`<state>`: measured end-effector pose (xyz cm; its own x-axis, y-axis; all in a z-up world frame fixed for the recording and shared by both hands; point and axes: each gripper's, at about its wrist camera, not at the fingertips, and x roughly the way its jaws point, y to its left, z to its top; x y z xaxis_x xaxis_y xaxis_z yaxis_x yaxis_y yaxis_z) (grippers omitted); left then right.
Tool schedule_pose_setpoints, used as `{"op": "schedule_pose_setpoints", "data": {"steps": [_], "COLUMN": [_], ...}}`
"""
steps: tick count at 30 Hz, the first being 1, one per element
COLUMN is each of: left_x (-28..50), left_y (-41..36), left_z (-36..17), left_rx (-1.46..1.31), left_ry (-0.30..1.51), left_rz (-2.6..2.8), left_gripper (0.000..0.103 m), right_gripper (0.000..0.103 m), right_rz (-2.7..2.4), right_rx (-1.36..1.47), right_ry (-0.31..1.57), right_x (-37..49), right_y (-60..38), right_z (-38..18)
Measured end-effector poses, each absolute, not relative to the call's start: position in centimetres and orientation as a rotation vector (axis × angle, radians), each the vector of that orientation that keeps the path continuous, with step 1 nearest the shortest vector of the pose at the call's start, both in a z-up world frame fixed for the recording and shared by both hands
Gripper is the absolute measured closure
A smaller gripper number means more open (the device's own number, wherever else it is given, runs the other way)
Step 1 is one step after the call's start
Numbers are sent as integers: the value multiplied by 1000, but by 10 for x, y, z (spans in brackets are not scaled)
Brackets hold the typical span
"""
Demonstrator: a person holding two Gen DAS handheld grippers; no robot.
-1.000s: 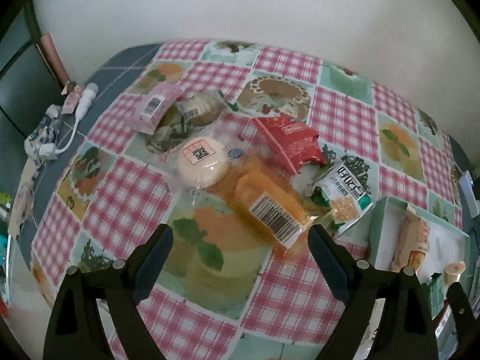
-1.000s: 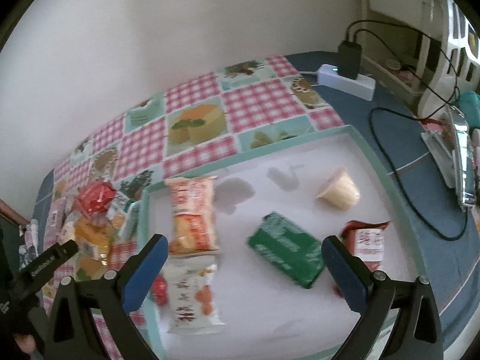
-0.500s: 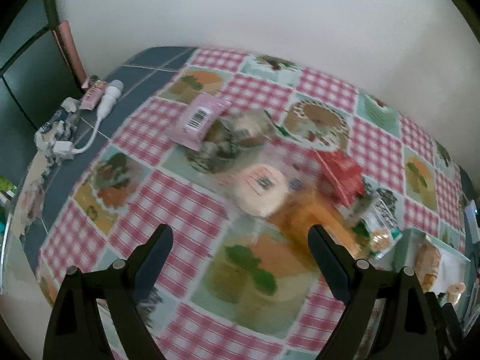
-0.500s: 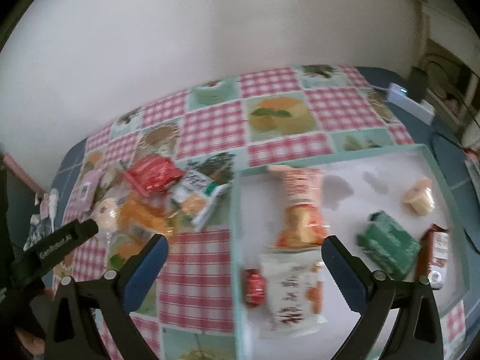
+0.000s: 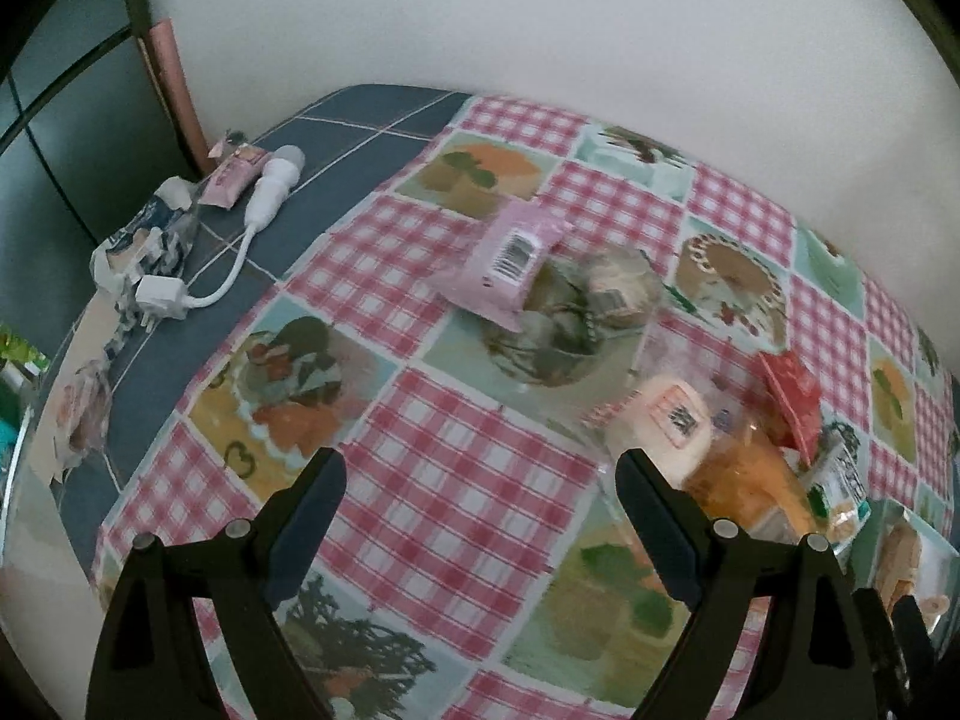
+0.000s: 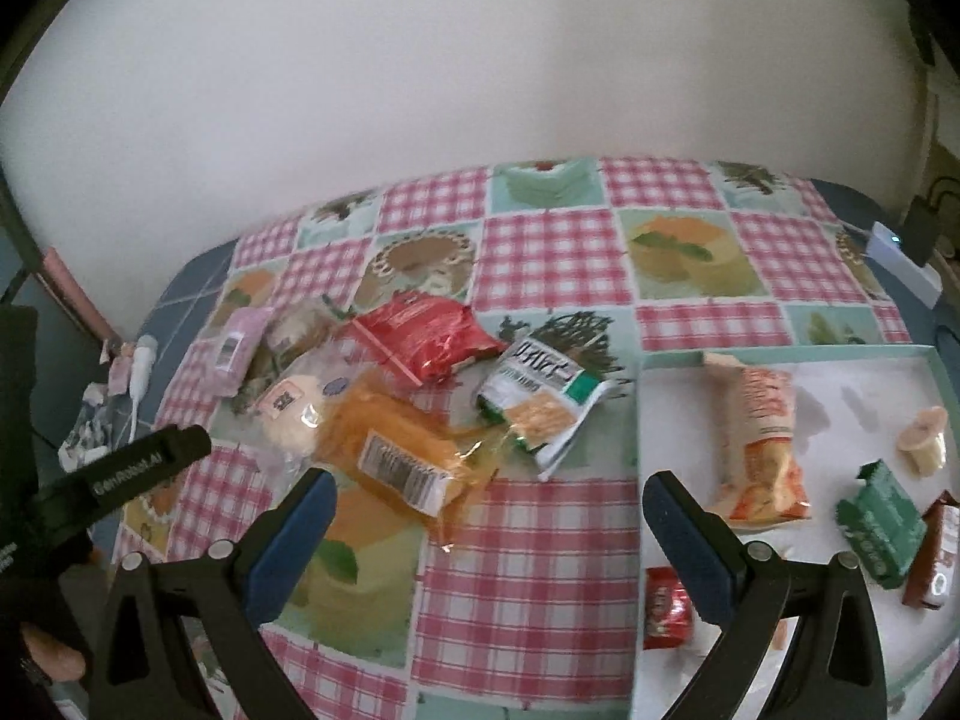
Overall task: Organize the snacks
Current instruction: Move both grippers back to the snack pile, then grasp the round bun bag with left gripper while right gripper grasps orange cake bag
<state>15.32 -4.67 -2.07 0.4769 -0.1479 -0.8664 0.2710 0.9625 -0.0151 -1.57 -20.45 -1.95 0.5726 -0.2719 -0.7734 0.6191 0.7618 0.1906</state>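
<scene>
a pink-checked oilcloth with food pictures [image 6: 558,264] covers most of both views, over a dark blue tiled tabletop [image 5: 360,126] that shows at the upper left of the left wrist view. a shallow white tray with a mint green rim [image 6: 780,354] fills the lower right of the right wrist view; in it lie a long orange-and-white snack bag [image 6: 759,438], a green foil packet [image 6: 882,525], a brown bar [image 6: 939,552] at the right edge, a small red wrapped sweet [image 6: 666,606] near the bottom, and a pale jelly cup [image 6: 924,444].

left of the tray, loose on the cloth, sits the heap of unsorted snacks: a clear orange packet with a barcode [image 6: 396,456], a red foil bag [image 6: 426,339], a white-and-green pouch [image 6: 540,402], a round pale bun in clear wrap [image 6: 288,414], a pink packet [image 6: 234,351].

the right gripper [image 6: 486,531] hangs over bare cloth between heap and tray, jaws wide apart, holding nothing. the left gripper [image 5: 480,501] is likewise spread wide and empty, the bun just beyond its right finger. a white plug and cable [image 5: 252,222] lies at the upper left.
</scene>
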Motion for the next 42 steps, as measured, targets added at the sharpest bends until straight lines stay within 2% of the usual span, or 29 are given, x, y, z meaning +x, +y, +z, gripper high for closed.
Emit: {"op": "schedule_pose_setpoints", "data": {"steps": [6, 7, 8, 18, 24, 27, 31, 42], "left_x": [165, 167, 168, 171, 170, 172, 173, 171], "left_y": [-34, -32, -31, -44, -65, -69, -78, -112], "left_z": [-20, -19, -19, -28, -40, -42, -42, -60], "left_rx": [65, 47, 36, -52, 10, 2, 19, 88], "left_ry": [1005, 1003, 1002, 1038, 1075, 1089, 1093, 1141], "left_rz": [-263, -276, -282, -426, -441, -452, -478, -555], "left_gripper": [11, 8, 0, 0, 0, 2, 18, 18], "right_gripper": [0, 0, 0, 0, 0, 0, 2, 6], "right_rz": [-539, -531, -525, -491, -524, -523, -549, -516], "right_rx": [460, 466, 471, 483, 543, 567, 554, 535], "right_ry": [813, 813, 813, 840, 815, 796, 798, 879], "right_x": [-1, 2, 4, 17, 11, 10, 11, 27], "right_y": [-202, -202, -202, -213, -235, -243, -248, -243], "right_z": [-22, -23, -23, -25, -16, -14, -12, -33]}}
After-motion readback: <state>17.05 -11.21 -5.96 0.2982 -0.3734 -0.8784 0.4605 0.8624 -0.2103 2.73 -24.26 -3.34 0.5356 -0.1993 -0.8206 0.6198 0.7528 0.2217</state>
